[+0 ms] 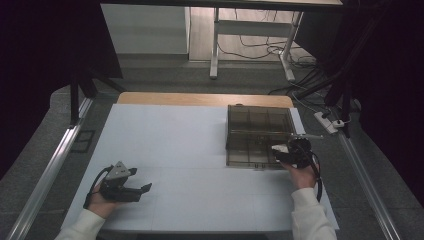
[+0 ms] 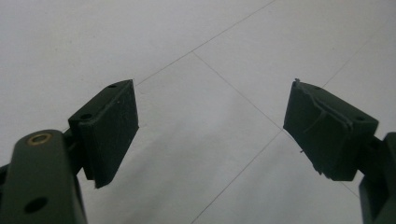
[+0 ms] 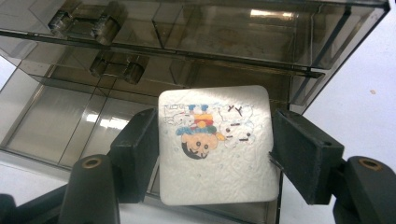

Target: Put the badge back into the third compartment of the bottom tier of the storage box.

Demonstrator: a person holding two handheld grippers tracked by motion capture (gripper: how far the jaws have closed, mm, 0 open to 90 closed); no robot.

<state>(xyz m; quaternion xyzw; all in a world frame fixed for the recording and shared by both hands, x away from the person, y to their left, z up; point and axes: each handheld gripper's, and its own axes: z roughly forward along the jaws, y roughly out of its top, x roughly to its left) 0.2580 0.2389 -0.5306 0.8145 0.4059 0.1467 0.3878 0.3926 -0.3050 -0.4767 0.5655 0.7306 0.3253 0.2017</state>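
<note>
right claw (image 3: 212, 154) pinches a white square cartoon-printed tissue pack (image 3: 215, 144) by its side edges (soft, light, crushable) over a smoky clear plastic compartment box (image 3: 140, 70); left claw (image 2: 210, 126) spread, empty.

A white square tissue pack (image 3: 215, 144) printed with cartoon figures sits clamped flat between the right gripper (image 3: 215, 154) pads. It hangs over the smoky clear compartment box (image 3: 196, 60), apparently at its near-right corner.
</note>
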